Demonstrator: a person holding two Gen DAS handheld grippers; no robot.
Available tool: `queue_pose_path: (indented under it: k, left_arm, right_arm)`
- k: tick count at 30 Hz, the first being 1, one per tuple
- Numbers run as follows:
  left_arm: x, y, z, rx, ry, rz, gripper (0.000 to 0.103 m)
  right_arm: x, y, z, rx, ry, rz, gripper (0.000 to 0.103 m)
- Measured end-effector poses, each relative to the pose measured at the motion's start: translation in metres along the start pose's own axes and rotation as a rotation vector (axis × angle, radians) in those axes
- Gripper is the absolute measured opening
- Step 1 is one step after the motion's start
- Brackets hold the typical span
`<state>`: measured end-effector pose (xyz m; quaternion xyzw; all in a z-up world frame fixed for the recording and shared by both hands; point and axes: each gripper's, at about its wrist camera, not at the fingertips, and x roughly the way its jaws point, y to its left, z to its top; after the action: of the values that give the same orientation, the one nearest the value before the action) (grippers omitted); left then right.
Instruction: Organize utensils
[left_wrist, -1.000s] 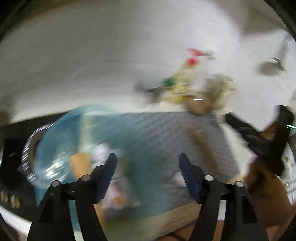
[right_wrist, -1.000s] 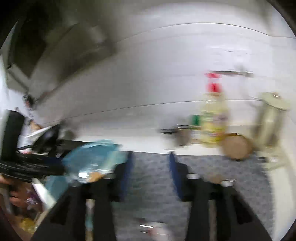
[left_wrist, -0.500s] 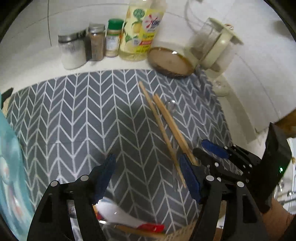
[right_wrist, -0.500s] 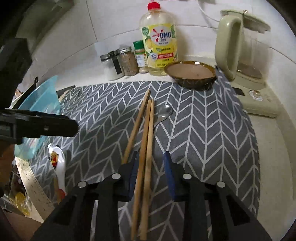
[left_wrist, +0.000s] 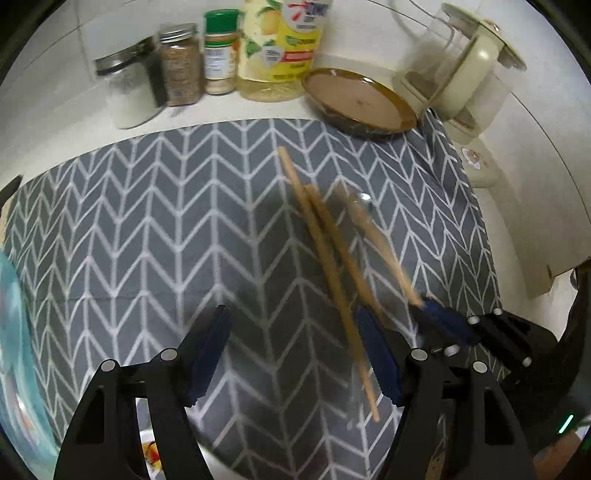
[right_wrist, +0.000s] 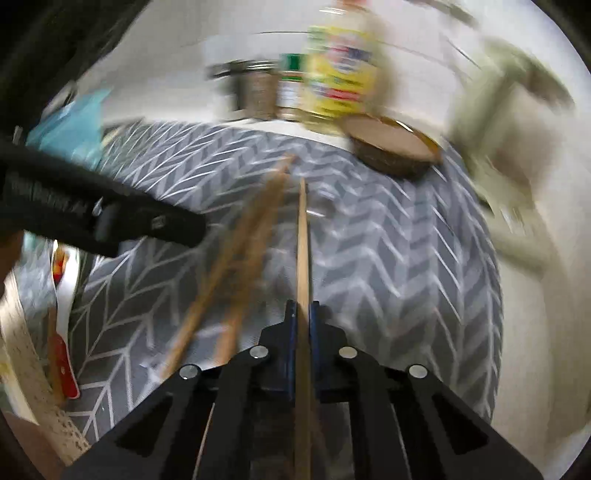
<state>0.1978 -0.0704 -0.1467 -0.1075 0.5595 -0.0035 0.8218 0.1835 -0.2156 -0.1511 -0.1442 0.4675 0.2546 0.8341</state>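
R tool (right_wrist: 302, 314) pinched on one wooden chopstick (right_wrist: 303, 240), pads pressed flat against it from both sides, stick running straight fwd over the grey chevron mat (right_wrist: 406, 266). Two more chopsticks (right_wrist: 236, 251) blurred just left of it, angled across the mat; lying or lifted, couldn't tell. L tool (left_wrist: 291, 354) spread wide above the mat w/ nothing between the pads, its right pad just beside the near ends of the loose chopsticks. Spoon (left_wrist: 364, 197) half hidden under the sticks, only a glint of the bowl seen. Back edge of bench (left_wrist: 55, 147): salt jar (left_wrist: 122, 92), spice jar (left_wrist: 179, 66), green-capped shaker (left_wrist: 219, 55), yellow detergent bottle (left_wrist: 280, 48), brown bowl (left_wrist: 360, 99) on the mat's far corner, cream kettle (left_wrist: 469, 70) to its right. Teal bowl (left_wrist: 11, 350) at far left edge. White spoon w/ red handle (right_wrist: 61, 332) near the mat's left edge, blurred.
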Motion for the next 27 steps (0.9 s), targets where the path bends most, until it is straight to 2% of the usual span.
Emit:
queue_pose_path:
  k: [2,4,5,9,11,12,13,15,16,17,19,22,24,27]
  left_arm:
    - [0.007,-0.007,0.003,0.024,0.005,0.006,0.071]
    - [0.018,-0.015,0.005,0.048,0.03,0.025,0.066]
    - [0.022,-0.017,0.005,0.05,0.045,0.031,0.061]
    - [0.025,-0.026,0.007,0.086,0.028,0.079,0.056]
    - [0.024,-0.025,0.009,0.07,0.026,0.08,0.055]
    - [0.024,-0.027,0.011,0.081,0.023,0.115,0.045]
    - [0.024,-0.032,0.012,0.116,0.008,0.151,0.041]
    - [0.022,-0.035,0.012,0.121,0.0,0.134,0.012]
    - [0.02,-0.034,0.012,0.107,0.005,0.127,0.012]
    - [0.018,-0.028,0.012,0.057,0.025,0.076,0.008]
    - [0.013,-0.015,0.01,-0.034,0.062,-0.037,0.007]
    - [-0.004,-0.008,0.002,-0.038,0.037,-0.047,0.007]
    - [-0.023,-0.006,-0.002,-0.039,0.016,-0.067,0.007]
    - [-0.057,0.002,-0.006,-0.034,-0.034,-0.085,0.007]
  right_arm:
    - [-0.005,-0.027,-0.01,0.091,0.006,0.001,0.007]
    - [-0.011,-0.046,-0.019,0.151,0.004,-0.002,0.007]
    - [-0.013,-0.051,-0.023,0.165,0.004,0.0,0.007]
    - [-0.02,-0.057,-0.035,0.195,0.0,0.028,0.007]
    - [-0.024,-0.054,-0.038,0.18,-0.001,0.029,0.007]
    - [-0.024,-0.052,-0.039,0.173,-0.003,0.027,0.007]
    - [-0.021,-0.051,-0.037,0.168,-0.003,0.025,0.007]
    - [-0.021,-0.05,-0.037,0.163,-0.004,0.024,0.007]
    - [-0.016,-0.047,-0.033,0.158,-0.004,0.019,0.007]
    - [-0.016,-0.046,-0.032,0.152,-0.004,0.015,0.007]
    - [-0.014,-0.044,-0.029,0.153,-0.001,0.024,0.007]
    - [-0.014,-0.047,-0.027,0.24,-0.007,0.118,0.007]
    - [-0.014,-0.055,-0.025,0.373,-0.012,0.234,0.007]
    - [-0.022,-0.061,-0.02,0.53,-0.04,0.356,0.007]
